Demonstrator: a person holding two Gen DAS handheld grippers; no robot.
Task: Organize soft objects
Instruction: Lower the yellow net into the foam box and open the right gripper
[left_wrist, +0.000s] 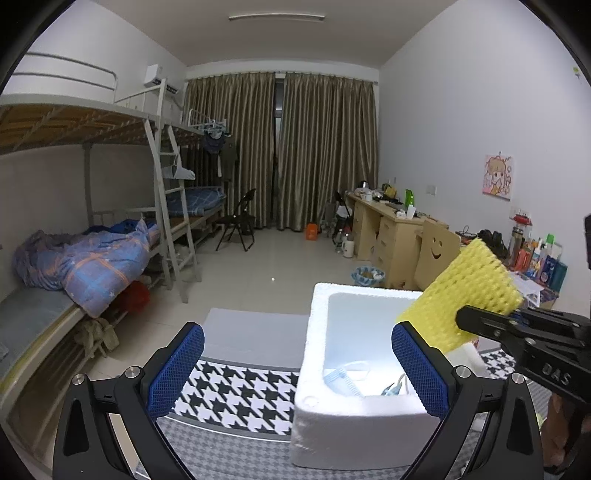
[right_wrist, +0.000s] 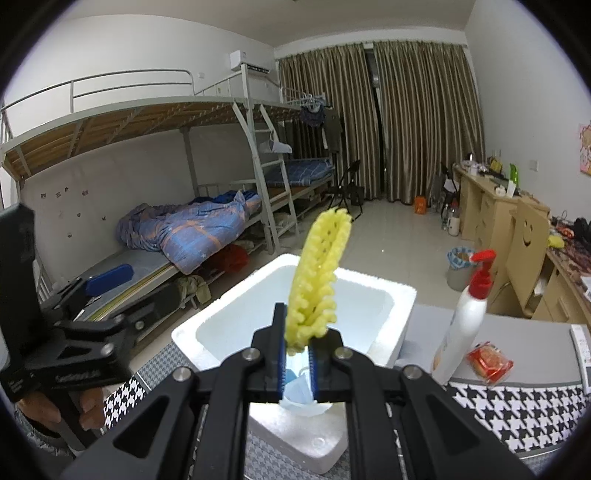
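My right gripper is shut on the lower end of a yellow foam net sleeve, which stands up from the jaws over a white foam box. In the left wrist view the same yellow sleeve hangs above the box, pinched by the right gripper coming in from the right. My left gripper is wide open and holds nothing; its blue pads straddle the box's near left corner. Light blue soft items lie inside the box.
The box stands on a houndstooth-patterned cloth over a table. A white pump bottle with a red top and a red packet sit to the right of the box. Bunk beds line the left wall, desks the right.
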